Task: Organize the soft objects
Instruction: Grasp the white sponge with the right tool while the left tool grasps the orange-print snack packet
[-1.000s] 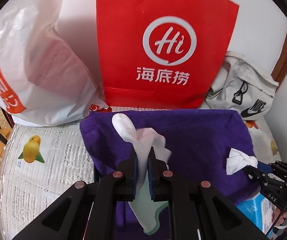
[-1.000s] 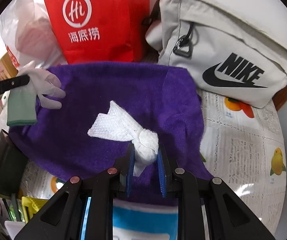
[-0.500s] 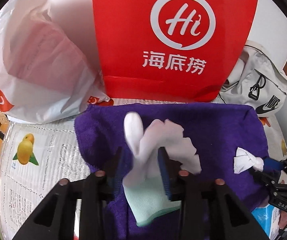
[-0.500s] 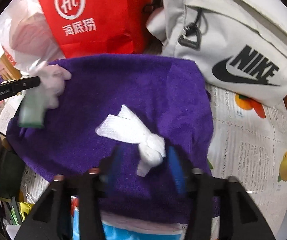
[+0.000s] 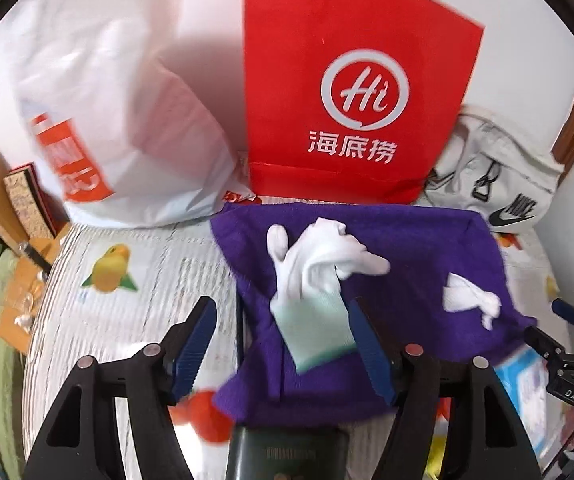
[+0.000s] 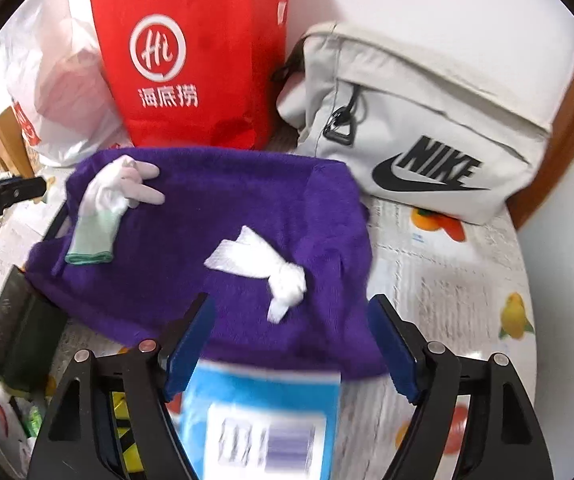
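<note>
Both jaws have just been opening: left gripper (image 5: 283,344) straddles the glove (image 5: 315,276) without apparent contact; right gripper (image 6: 287,344) stands empty near the towel's (image 6: 215,208) front edge, knotted cloth (image 6: 263,268) freed.

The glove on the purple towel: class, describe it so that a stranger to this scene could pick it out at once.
Find the red paper bag standing at the back; a purple towel lies spread before it. Two white things lie on the towel: the glove has splayed fingers and a pale green cuff, while its neighbour, the knotted white cloth, has neither.
</note>
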